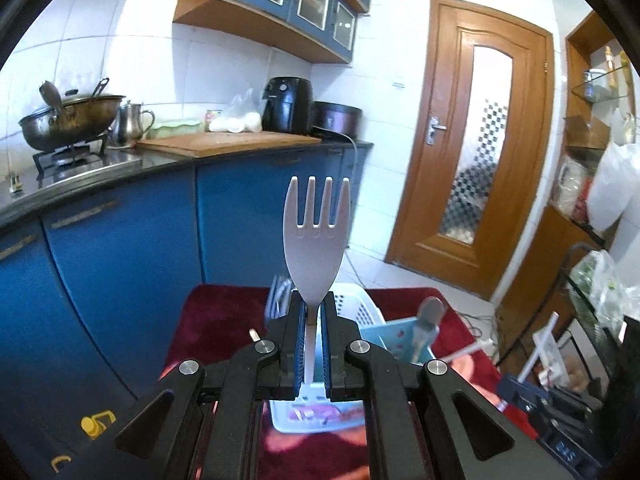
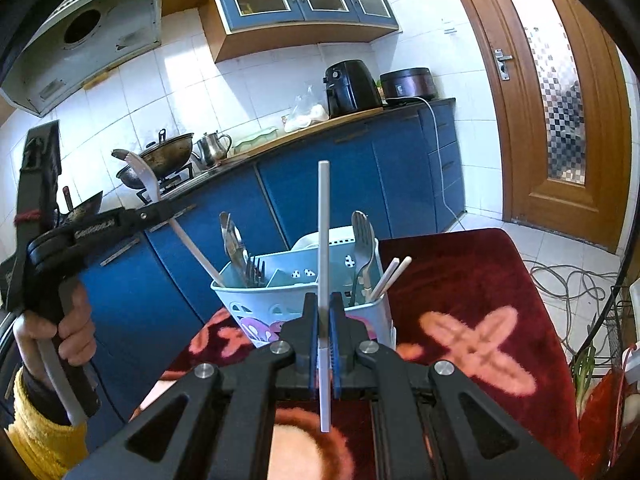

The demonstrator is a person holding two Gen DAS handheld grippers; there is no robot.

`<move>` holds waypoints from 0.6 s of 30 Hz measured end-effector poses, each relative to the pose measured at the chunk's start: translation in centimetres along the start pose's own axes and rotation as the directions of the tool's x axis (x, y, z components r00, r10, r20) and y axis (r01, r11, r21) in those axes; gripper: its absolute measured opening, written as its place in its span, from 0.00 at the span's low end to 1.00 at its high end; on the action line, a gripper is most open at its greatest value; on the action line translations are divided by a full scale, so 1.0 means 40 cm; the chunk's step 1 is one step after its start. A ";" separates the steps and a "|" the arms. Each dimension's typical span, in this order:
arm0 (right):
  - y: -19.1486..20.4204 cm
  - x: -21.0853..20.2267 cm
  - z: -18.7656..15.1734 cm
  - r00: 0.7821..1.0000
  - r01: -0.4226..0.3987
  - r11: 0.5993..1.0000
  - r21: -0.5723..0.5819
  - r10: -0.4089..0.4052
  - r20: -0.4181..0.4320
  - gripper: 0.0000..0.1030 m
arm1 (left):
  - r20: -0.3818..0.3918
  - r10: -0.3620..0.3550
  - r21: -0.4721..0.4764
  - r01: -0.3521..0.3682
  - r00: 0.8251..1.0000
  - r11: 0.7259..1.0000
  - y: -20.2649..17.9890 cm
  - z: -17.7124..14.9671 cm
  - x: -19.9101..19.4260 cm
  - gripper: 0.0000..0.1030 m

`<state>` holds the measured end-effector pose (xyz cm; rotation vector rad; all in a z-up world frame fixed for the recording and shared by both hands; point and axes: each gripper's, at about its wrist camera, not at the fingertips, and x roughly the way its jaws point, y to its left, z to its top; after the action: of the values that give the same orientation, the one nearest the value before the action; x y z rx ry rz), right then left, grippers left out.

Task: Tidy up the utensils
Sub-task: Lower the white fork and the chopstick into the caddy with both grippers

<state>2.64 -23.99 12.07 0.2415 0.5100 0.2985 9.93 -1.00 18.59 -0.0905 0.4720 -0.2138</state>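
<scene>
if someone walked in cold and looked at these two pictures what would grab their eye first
Most striking is the white plastic fork standing upright dead centre in the left wrist view, its handle clamped in the left gripper. The right gripper mirrors it, shut on a thin white chopstick rising straight up. Just behind them stands the pale blue utensil caddy on the red floral cloth, already holding metal cutlery, against deep blue kitchen cabinets.

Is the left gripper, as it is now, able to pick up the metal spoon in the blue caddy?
Probably not yet: the left gripper is shut on a white fork, so its jaws are occupied. The metal spoon itself stands exposed.
</scene>
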 end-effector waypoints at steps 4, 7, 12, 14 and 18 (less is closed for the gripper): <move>-0.003 0.005 0.005 1.000 0.012 1.000 -0.008 -0.012 0.013 0.06 | -0.011 0.003 -0.019 -0.003 1.000 1.000 0.011 0.002 0.041 0.06; -0.007 0.011 0.010 1.000 0.021 1.000 -0.008 -0.021 0.022 0.07 | -0.020 0.015 -0.015 -0.016 1.000 1.000 0.014 -0.010 0.072 0.06; -0.005 0.025 0.031 0.997 0.047 0.999 -0.021 -0.046 0.055 0.06 | -0.057 0.026 -0.011 -0.027 0.998 1.000 0.018 -0.046 0.127 0.06; 0.001 0.032 0.046 0.995 0.064 0.997 -0.034 -0.062 0.075 0.06 | -0.075 0.022 -0.013 -0.023 0.997 1.000 0.020 -0.060 0.142 0.06; 0.017 0.059 0.079 0.986 0.114 0.991 -0.065 -0.105 0.129 0.06 | -0.099 0.021 -0.006 -0.022 0.995 1.000 0.023 -0.081 0.169 0.07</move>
<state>6.06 -23.03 13.91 0.1596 0.3864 0.1924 14.49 -1.73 12.61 -0.0825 0.5726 -0.1964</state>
